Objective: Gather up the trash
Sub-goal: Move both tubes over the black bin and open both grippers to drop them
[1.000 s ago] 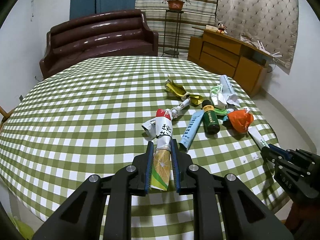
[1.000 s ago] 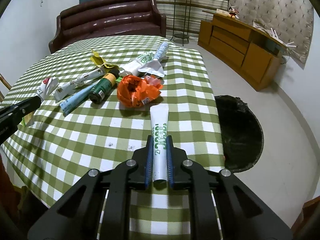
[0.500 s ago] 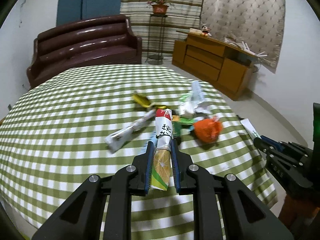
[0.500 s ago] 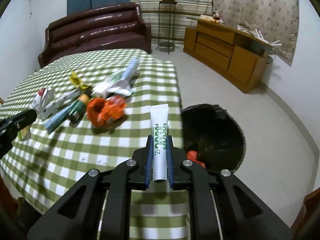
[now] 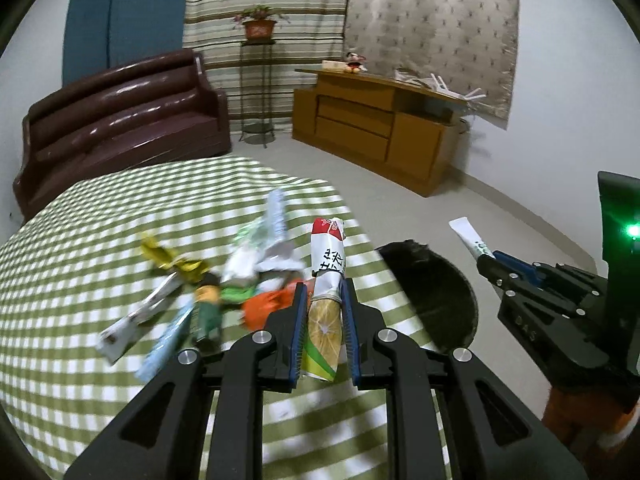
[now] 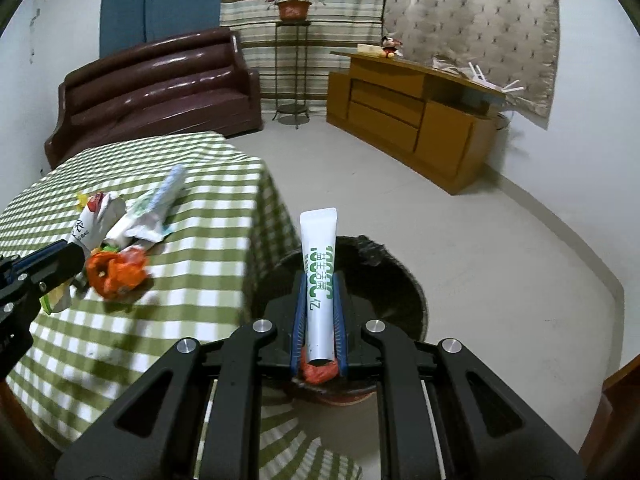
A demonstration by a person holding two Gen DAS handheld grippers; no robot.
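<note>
- Left gripper (image 5: 323,312) is clenched on a rolled paper wrapper (image 5: 326,276); right gripper (image 6: 319,312) is clamped on a white tube (image 6: 319,268). Both grips unchanged over the last second.
- I've swung both off the table's middle: a second ago the tube hung over the checked cloth (image 6: 168,280), now it hangs over the black bin (image 6: 384,292) on the floor beside the table.
- The wrapper trails, above the table edge, bin (image 5: 432,292) just beyond.
- Left on the cloth: orange bag (image 6: 116,272), green bottle (image 5: 208,312), crumpled wrappers (image 5: 260,248).
- My read: the tube can drop first; the wrapper needs more travel.
</note>
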